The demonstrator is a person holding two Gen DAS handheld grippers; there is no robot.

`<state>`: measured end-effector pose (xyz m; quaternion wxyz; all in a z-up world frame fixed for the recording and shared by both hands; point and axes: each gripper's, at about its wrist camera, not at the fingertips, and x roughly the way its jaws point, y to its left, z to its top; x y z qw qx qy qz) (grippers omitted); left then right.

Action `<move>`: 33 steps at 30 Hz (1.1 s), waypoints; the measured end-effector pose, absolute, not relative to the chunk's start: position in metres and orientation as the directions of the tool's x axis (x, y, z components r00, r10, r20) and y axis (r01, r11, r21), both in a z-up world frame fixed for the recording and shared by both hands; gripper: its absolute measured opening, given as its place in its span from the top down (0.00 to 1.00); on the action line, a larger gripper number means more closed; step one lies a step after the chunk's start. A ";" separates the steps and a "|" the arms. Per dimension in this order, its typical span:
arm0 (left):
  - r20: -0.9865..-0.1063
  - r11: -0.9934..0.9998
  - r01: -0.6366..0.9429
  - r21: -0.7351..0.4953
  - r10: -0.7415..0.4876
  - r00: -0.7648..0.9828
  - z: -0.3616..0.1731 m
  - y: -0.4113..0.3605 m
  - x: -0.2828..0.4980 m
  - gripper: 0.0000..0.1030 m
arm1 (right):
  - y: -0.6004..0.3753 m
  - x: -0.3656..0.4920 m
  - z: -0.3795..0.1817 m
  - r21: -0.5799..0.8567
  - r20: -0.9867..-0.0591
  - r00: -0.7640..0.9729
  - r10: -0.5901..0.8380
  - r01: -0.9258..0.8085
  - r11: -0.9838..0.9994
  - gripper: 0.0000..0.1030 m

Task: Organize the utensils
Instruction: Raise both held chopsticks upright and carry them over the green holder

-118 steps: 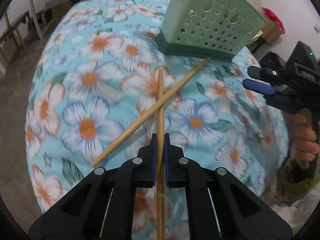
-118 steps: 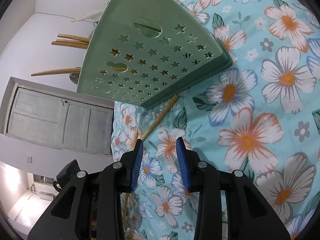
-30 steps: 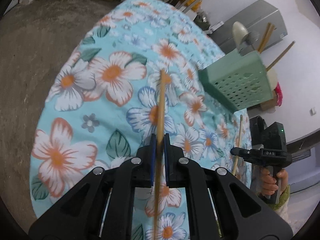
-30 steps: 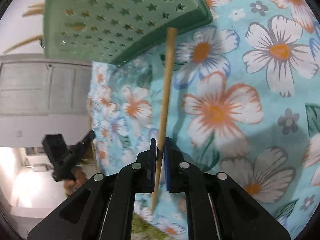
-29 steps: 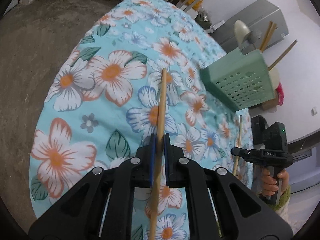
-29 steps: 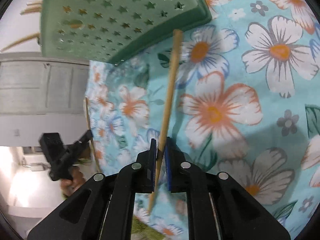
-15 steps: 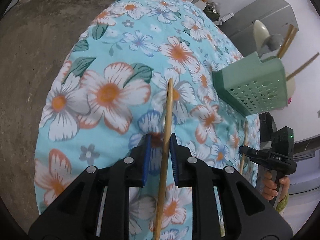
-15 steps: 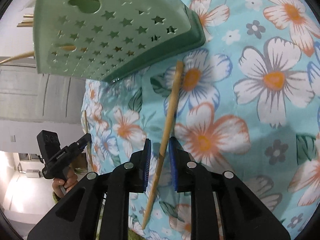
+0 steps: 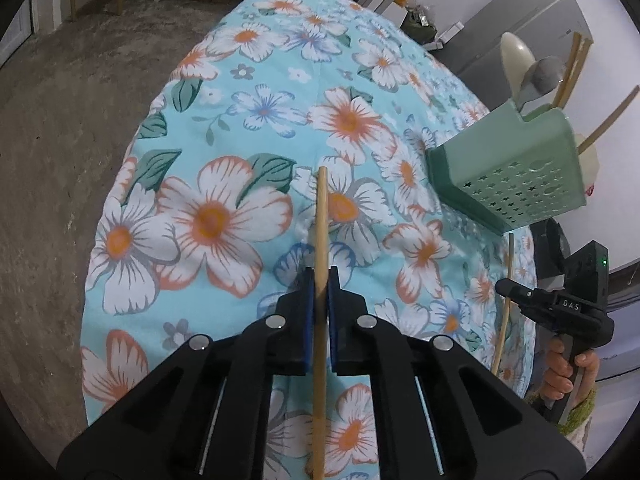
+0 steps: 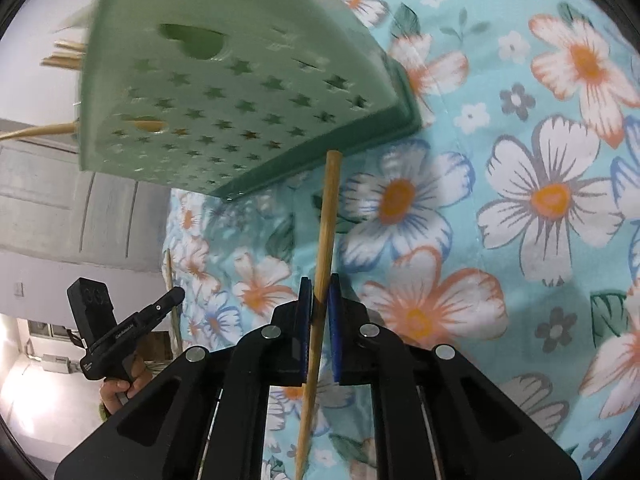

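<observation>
Left gripper (image 9: 319,280) closing, blue pads pinching one chopstick (image 9: 321,216) that runs forward over the floral cloth (image 9: 208,216) | right gripper (image 10: 319,289) closing on a second chopstick (image 10: 326,220), tip just beside the holder's base | farther back, green star-punched holder (image 9: 520,176) stands with spoons and chopsticks inside.

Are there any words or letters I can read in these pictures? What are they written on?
"DAS": white letters on the black body of the right gripper, seen from the left wrist view.
Small white lettering on the side of the left gripper, seen from the right wrist view: too blurred to read.
No text on the green utensil holder, only star and heart cut-outs.
</observation>
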<state>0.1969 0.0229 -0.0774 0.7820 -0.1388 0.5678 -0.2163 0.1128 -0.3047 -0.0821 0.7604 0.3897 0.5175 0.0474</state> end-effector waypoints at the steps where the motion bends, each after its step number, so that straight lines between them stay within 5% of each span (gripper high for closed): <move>1: -0.821 0.864 0.183 -0.469 -0.503 0.271 -0.074 0.025 0.194 0.96 | -0.302 0.112 -0.078 0.639 -0.750 0.466 0.470 0.324 0.698 0.92; 13: -0.683 0.807 0.324 -0.493 -0.590 0.430 0.000 0.022 0.166 0.96 | -0.278 0.091 -0.007 0.562 -0.721 0.591 0.362 0.193 0.804 0.94; 24: -0.401 0.660 0.652 -0.374 -0.749 0.528 0.125 -0.027 0.141 0.96 | -0.280 0.073 0.055 0.510 -0.636 0.725 0.266 0.136 0.849 0.94; 33: -0.168 0.625 0.704 -0.336 -0.776 0.608 0.193 -0.084 0.163 0.96 | -0.294 0.066 0.065 0.541 -0.581 0.772 0.258 0.129 0.831 0.94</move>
